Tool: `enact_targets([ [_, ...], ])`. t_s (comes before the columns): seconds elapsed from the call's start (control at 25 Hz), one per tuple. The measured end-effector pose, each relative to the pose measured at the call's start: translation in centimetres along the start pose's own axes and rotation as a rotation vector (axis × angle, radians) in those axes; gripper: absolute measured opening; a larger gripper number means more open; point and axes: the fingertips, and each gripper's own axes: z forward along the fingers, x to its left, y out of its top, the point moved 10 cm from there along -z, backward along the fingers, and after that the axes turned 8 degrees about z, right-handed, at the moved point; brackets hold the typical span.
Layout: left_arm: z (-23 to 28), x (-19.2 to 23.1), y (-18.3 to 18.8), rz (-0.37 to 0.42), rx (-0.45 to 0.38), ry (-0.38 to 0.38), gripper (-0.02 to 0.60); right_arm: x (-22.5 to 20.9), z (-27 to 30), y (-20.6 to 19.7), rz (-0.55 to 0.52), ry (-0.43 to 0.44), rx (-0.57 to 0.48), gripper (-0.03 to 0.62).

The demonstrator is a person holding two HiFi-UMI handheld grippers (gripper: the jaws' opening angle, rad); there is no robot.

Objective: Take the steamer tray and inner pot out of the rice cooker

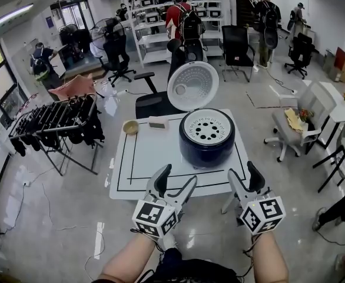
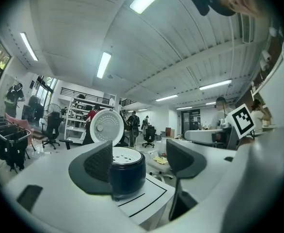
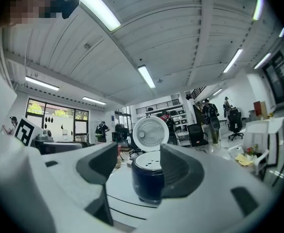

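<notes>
Cooker (image 1: 206,149) stands on a white table (image 1: 155,164), its round lid (image 1: 193,86) swung up behind it. A white steamer tray (image 1: 206,128), pierced with holes, sits in the cooker's mouth, about level with the rim. The inner pot beneath it is hidden. Left of the cooker and a little farther back lie a small bowl (image 1: 130,127) and a flat pale block (image 1: 158,122), close to each other. Both grippers hover on the near side of the cooker, well apart from it and touching nothing. The left gripper (image 1: 177,178) has its jaws spread wide and empty. Its own view shows the cooker beyond the gap, partly behind one jaw. The right gripper (image 1: 243,173) is likewise wide, with nothing between its jaws and the cooker seen in the gap beyond.
</notes>
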Motion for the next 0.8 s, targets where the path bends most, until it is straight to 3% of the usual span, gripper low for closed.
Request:
enact_targets([
  [0.56,5.8,14.5,-1.0,-0.034,0.009,-0.141,0.336,3.4,14.0,-0.3,-0.007,-0.162,0.018,0.259],
  [0.8,7.5,18.2,-1.3,-0.043,0.021,-0.195,0.336,4.6,17.0,-1.1,-0.009,-0.233,0.023,0.259],
])
